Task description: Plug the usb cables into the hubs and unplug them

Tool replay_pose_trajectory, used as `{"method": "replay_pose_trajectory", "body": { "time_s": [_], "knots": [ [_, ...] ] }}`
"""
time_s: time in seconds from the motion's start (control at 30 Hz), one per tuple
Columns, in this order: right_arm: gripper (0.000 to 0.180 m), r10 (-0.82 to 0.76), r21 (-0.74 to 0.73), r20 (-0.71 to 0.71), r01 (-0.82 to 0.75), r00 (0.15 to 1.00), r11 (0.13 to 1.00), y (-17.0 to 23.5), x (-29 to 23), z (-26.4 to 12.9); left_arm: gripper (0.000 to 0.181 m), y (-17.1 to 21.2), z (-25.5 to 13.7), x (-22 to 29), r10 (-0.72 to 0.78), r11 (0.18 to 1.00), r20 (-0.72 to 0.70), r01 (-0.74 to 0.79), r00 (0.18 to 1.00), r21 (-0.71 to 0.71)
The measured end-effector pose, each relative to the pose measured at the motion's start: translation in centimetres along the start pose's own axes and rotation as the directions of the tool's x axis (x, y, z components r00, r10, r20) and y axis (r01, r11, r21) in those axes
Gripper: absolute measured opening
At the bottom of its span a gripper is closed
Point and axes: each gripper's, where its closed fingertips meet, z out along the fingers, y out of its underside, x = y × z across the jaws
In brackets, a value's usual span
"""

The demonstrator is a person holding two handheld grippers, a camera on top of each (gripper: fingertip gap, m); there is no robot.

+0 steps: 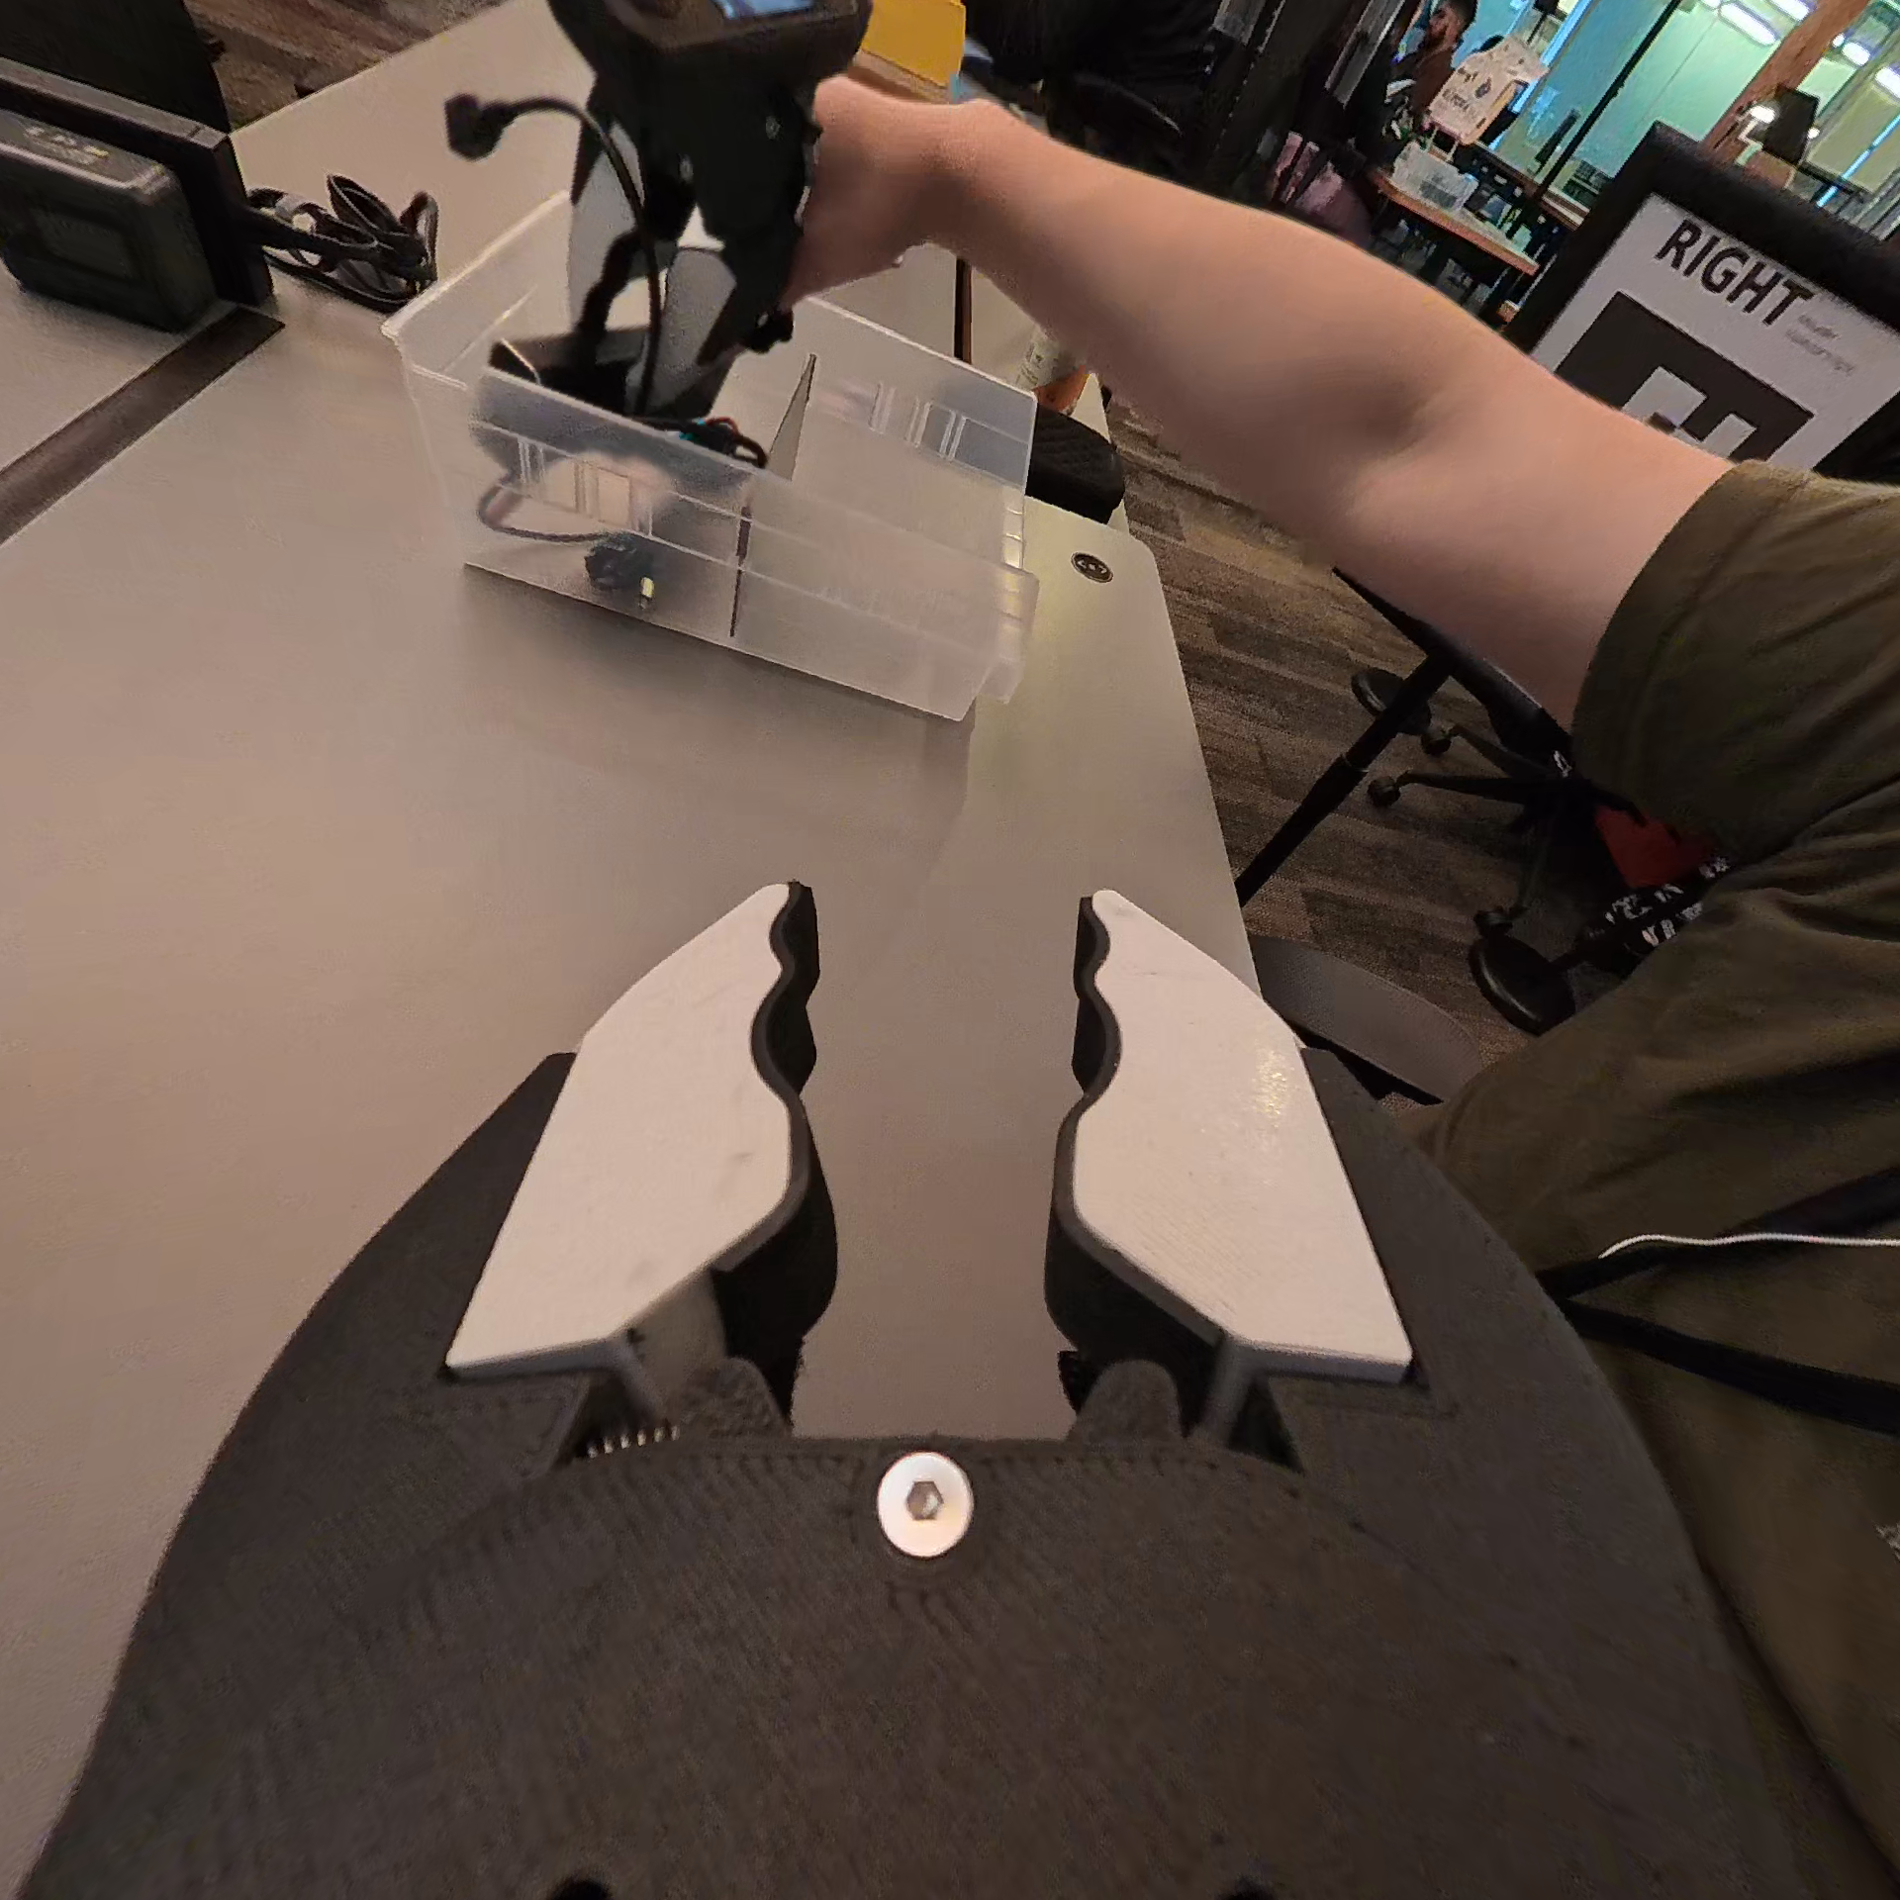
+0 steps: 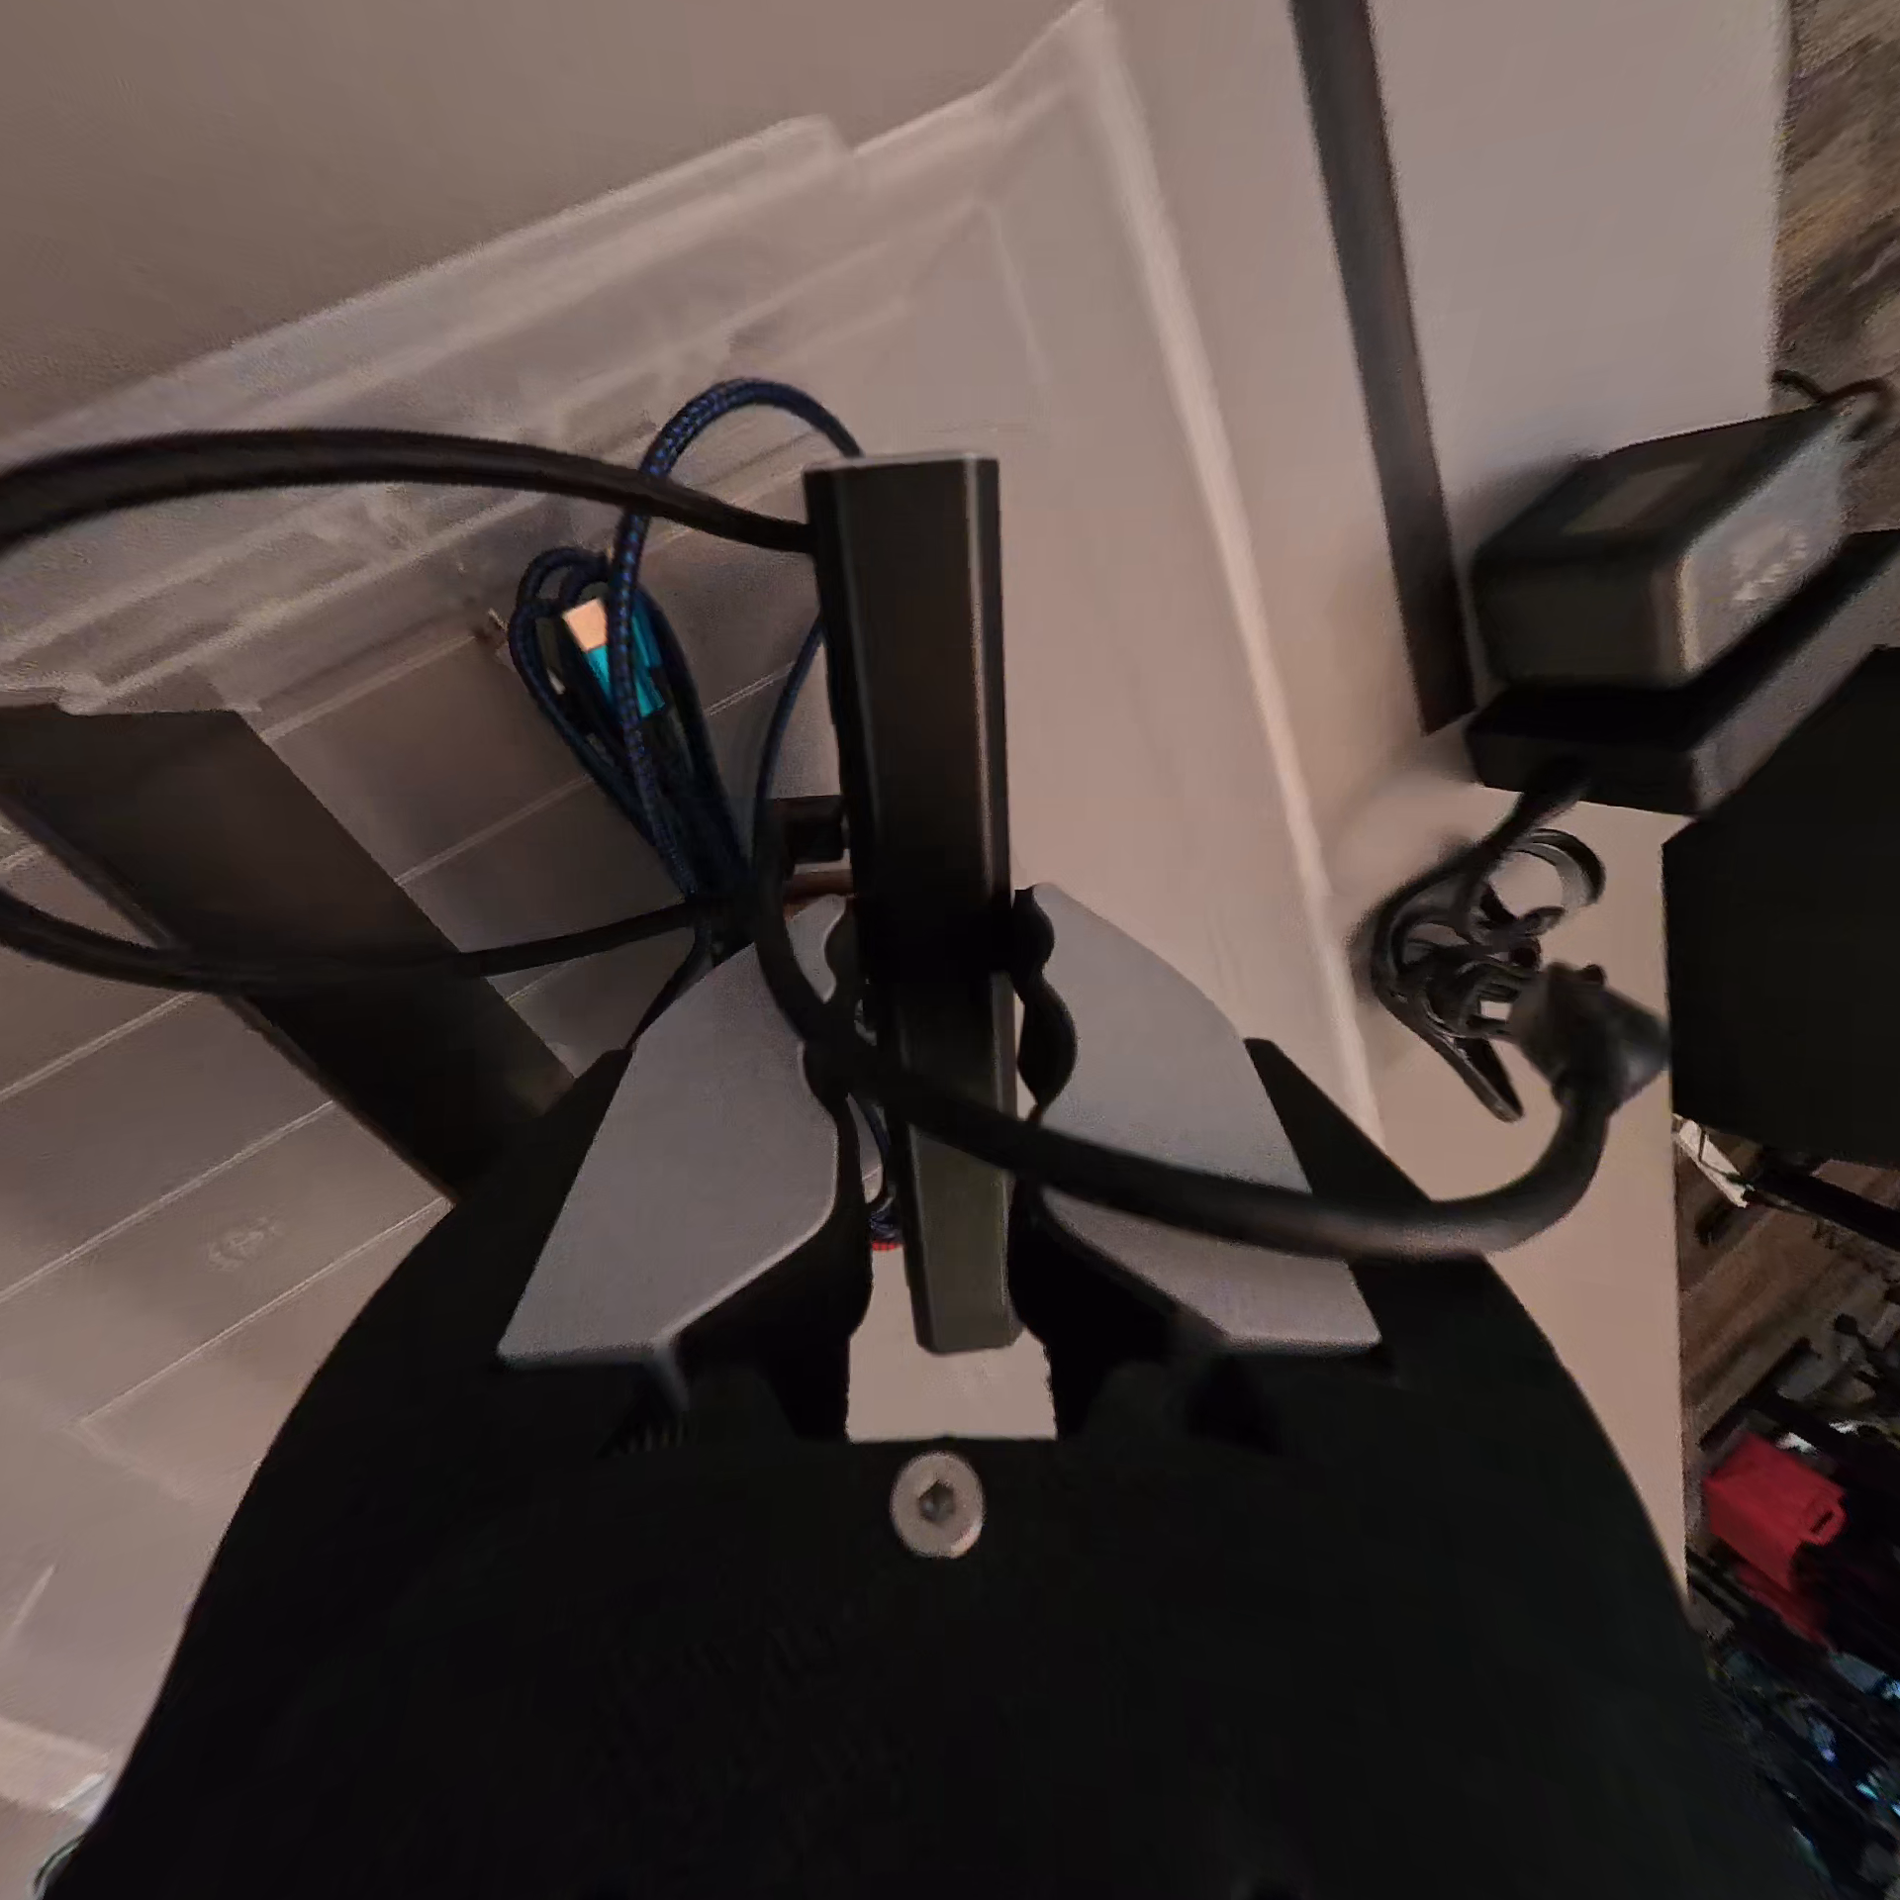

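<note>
Grey worktop fills the left wrist view, where the left gripper hovers with its fingers spread and nothing between them. Ahead of it and slightly left stands a clear plastic bin with dividers; dark cables show dimly through its frosted wall, too blurred to sort out. Above the bin the right gripper reaches down into the left compartment, its fingertips hidden behind the bin's contents, held by a bare forearm that enters from the right.

From the right wrist view, the right gripper is clamped on a slim dark hub, which stands on end between the fingers and juts past their tips. Left of the hub hangs a bundle of blue braided usb cables; one plug shows, the others are lost in the tangle. A thick black cable crosses in front of the gripper's fingers and ends in a plug at the right. Motion blur softens the bin walls behind.
</note>
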Motion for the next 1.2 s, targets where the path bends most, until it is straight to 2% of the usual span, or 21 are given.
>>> {"method": "replay_pose_trajectory", "body": {
  "time_s": [0.13, 0.27, 0.37, 0.53, 0.67, 0.73, 0.8, 0.87, 0.93, 0.97, 1.07, 1.13, 1.2],
  "knots": [
    [0.028, 0.006, -0.033, 0.013, -0.005, 1.000, 0.999, 0.2, -0.7, 1.8, 0.046, 0.2, 0.1, 0.0, -0.003, 1.000, -0.003, 0.003, 1.000, -0.007],
    [0.029, 0.083, -0.023, 0.011, -0.083, 0.996, 0.996, 0.4, -0.6, 1.7, 0.046, 0.2, 0.1, 0.1, -0.005, 1.000, -0.008, 0.005, 1.000, -0.013],
    [0.032, 0.076, -0.039, -0.034, -0.077, 0.997, 0.996, 1.0, -0.3, 1.2, 0.046, 0.1, -0.1, 0.3, -0.003, 1.000, -0.010, 0.003, 1.000, -0.011],
    [0.030, 0.101, 0.000, -0.031, -0.101, 0.994, 0.995, 1.5, 0.0, -1.8, 0.046, 0.1, -0.5, 0.6, 0.000, 1.000, -0.011, 0.000, 1.000, -0.014],
    [0.024, 0.199, 0.114, -0.078, -0.190, 0.977, 0.975, 1.9, 3.0, -5.9, 0.045, 0.0, -0.6, 0.7, 0.002, 1.000, -0.006, -0.002, 1.000, -0.014],
    [0.020, 0.298, 0.193, -0.150, -0.267, 0.943, 0.944, 1.9, 5.6, -7.3, 0.045, 0.0, -0.4, 0.6, 0.001, 1.000, -0.006, -0.001, 1.000, -0.019],
    [0.018, 0.495, 0.247, -0.160, -0.450, 0.854, 0.858, 2.1, 8.0, -7.3, 0.045, 0.3, -0.1, 0.3, -0.009, 1.000, -0.006, 0.009, 1.000, -0.030],
    [0.018, 0.698, 0.267, 0.039, -0.680, 0.715, 0.682, 0.9, 8.4, -6.2, 0.044, 0.7, 0.3, 0.0, -0.025, 0.999, -0.006, 0.025, 1.000, -0.046],
    [0.021, 0.802, 0.268, 0.171, -0.810, 0.573, 0.522, -0.8, 9.1, -5.4, 0.044, 1.2, 0.6, -0.4, -0.041, 0.997, -0.005, 0.040, 0.999, -0.066],
    [0.027, 0.820, 0.241, 0.179, -0.832, 0.544, 0.500, -1.3, 9.3, -4.8, 0.044, 1.5, 0.8, -0.5, -0.047, 0.996, -0.004, 0.047, 0.999, -0.073],
    [0.040, 0.855, 0.048, 0.055, -0.856, 0.516, 0.514, -0.7, 9.0, -2.4, 0.044, 1.8, 1.1, -0.8, -0.065, 0.994, -0.007, 0.064, 0.998, -0.084],
    [0.040, 0.875, -0.054, 0.037, -0.873, 0.483, 0.485, -1.2, 8.3, -1.4, 0.044, 2.0, 1.2, -0.9, -0.069, 0.993, -0.010, 0.068, 0.998, -0.093],
    [0.035, 0.870, -0.147, -0.012, -0.862, 0.492, 0.485, -1.2, 7.7, -0.8, 0.044, 2.0, 1.2, -0.9, -0.071, 0.993, -0.011, 0.070, 0.997, -0.097]
  ]
}}
